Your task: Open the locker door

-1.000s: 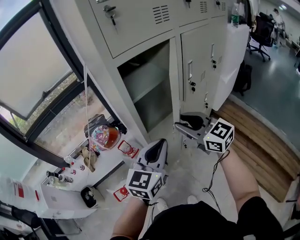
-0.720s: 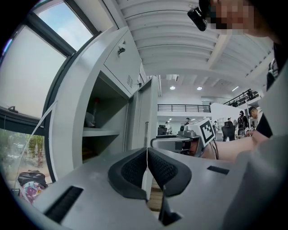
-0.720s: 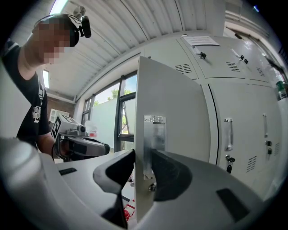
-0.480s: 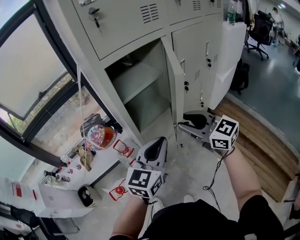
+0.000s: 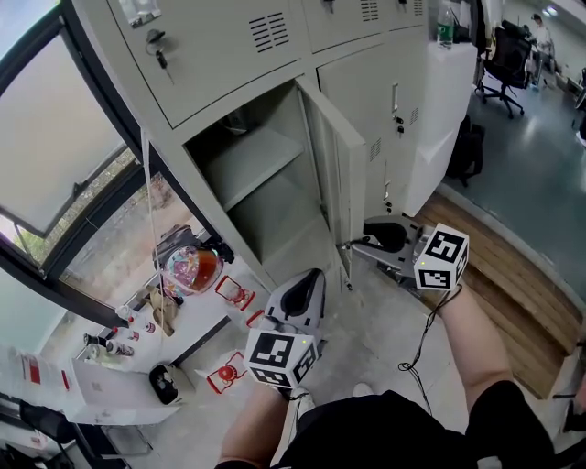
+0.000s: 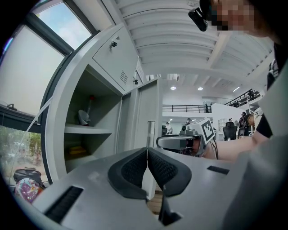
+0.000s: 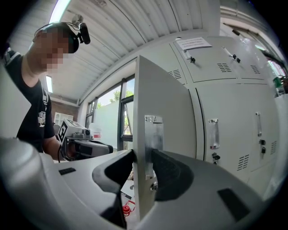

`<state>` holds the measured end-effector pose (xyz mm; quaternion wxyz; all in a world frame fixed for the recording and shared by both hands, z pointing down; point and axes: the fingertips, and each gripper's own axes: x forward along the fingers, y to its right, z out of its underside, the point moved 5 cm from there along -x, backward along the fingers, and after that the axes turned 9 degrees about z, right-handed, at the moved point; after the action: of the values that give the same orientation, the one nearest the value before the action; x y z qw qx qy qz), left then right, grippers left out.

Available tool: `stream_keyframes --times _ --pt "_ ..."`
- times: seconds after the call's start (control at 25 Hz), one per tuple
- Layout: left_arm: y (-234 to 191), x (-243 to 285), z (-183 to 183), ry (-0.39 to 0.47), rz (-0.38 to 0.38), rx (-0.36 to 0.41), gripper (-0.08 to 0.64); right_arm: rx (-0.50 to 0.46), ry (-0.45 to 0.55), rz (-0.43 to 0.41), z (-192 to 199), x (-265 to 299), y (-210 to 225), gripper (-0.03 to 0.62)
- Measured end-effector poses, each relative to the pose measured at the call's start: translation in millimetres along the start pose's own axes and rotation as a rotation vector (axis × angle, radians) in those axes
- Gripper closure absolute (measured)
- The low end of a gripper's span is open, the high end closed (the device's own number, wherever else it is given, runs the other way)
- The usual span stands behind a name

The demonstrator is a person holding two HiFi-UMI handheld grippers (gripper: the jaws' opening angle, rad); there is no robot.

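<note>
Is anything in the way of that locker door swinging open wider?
Nothing visible blocks it. The right gripper holds the locker door by its free edge, which sits between jaws that have just been opening somewhat. The left gripper, shut, hangs apart from the door, on the open compartment's side.

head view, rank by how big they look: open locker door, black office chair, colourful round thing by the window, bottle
1. open locker door
2. black office chair and colourful round thing: too alike to rank; the chair is farther away
3. bottle, smallest, also far off
</note>
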<state>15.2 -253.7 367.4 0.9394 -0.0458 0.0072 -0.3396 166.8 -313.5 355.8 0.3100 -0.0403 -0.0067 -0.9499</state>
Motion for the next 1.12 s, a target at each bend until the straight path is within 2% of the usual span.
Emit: stream_keyframes --times 0.16,0.36,0.52,0.68,0.84,1.12 --pt "6.0 7.6 1.3 -0.002 -0.009 -0.001 0.540 0.011 0.018 0.014 1.0 -10.6 8.4 0.394" --pt "15.1 18.2 3.9 -0.003 -0.012 -0.003 0.540 0.025 0.035 0.094 4.0 -29.7 23.5 0.399" --pt "23.9 27.1 6.3 -0.005 -0.009 -0.007 0.540 0.010 0.043 0.198 3.4 -43.9 31.6 0.402" --pt "31.1 34.7 6.7 -0.004 -0.002 -0.006 0.540 -0.042 0.025 0.335 3.1 -45.0 33.4 0.360" --pt "36.0 38.6 3.8 -0.005 -0.005 0.004 0.540 -0.097 -0.005 0.472 5.1 -46.3 42.7 0.413" --pt "34.4 38.0 1.1 -0.012 -0.035 0.017 0.540 -0.023 -0.007 0.577 7.8 -61.4 75.2 0.440"
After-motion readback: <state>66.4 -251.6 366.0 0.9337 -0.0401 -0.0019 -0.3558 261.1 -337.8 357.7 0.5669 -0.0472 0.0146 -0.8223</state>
